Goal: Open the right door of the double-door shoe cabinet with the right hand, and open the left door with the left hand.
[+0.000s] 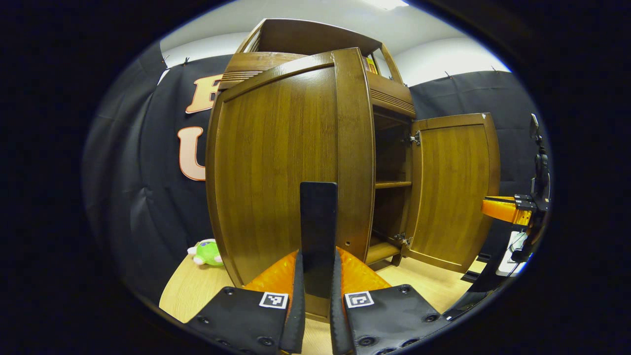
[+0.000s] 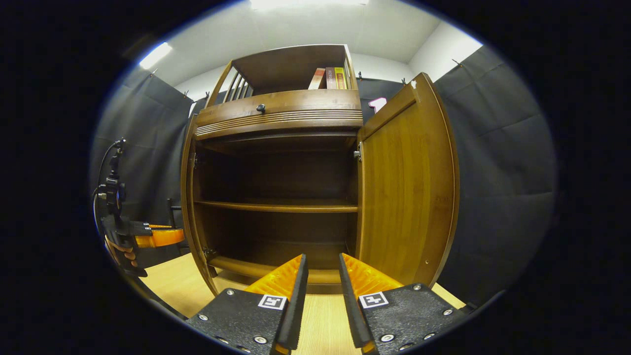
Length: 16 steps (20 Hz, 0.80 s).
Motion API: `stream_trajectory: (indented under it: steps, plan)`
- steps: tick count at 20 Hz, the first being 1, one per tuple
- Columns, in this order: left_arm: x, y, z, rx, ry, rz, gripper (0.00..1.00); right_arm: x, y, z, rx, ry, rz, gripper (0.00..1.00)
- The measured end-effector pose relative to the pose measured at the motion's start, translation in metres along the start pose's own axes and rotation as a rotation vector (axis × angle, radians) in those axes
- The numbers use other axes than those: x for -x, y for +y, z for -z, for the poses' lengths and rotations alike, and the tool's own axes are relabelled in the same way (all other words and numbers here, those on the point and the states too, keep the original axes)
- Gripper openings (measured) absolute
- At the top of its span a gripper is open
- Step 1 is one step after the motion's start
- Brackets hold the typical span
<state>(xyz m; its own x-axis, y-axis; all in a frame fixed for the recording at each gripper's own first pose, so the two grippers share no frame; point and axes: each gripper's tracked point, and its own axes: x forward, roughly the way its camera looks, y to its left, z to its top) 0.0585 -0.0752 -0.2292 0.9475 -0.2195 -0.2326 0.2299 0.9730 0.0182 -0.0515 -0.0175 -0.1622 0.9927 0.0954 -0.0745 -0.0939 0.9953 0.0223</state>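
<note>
The brown wooden shoe cabinet [image 2: 276, 116] stands with both doors swung out. In the left gripper view, the left door [image 1: 276, 162] faces me close up. My left gripper [image 1: 319, 254] is shut on its tall black handle [image 1: 319, 217]. The right door [image 1: 456, 187] hangs wide open farther right, and the right gripper [image 1: 508, 209] hovers just past its edge. In the right gripper view, my right gripper [image 2: 321, 259] is open and holds nothing, in front of the bare interior. The right door [image 2: 406, 187] stands to its right. The left door [image 2: 189, 197] shows edge-on, with the left gripper [image 2: 157, 238] and a hand behind it.
One shelf [image 2: 276, 205] crosses the dark interior. Above the doors sits a drawer with a small knob [image 2: 261, 107], and books [image 2: 329, 78] stand in the top compartment. A green plush toy [image 1: 207, 252] lies on the light wooden floor [image 2: 320, 310] left of the cabinet.
</note>
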Motion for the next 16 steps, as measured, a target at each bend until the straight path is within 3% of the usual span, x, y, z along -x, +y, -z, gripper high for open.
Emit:
stream_trajectory:
  steps: [2, 3, 4, 16]
  plan:
    - [0.008, 0.004, 0.001, 0.002, 0.001, -0.004, 0.27, 0.0, 0.002, 0.001, 0.0, 0.002, -0.005, 0.39]
    - [0.012, 0.007, 0.001, 0.003, 0.0, -0.006, 0.27, 0.0, 0.003, 0.001, 0.002, 0.003, -0.007, 0.29]
    - [0.016, 0.009, 0.001, 0.005, 0.0, -0.009, 0.28, -0.001, 0.003, 0.002, 0.005, 0.004, -0.008, 0.39]
    - [0.059, 0.043, 0.0, 0.006, 0.004, -0.056, 0.29, -0.005, 0.015, 0.002, -0.002, 0.003, -0.029, 0.4]
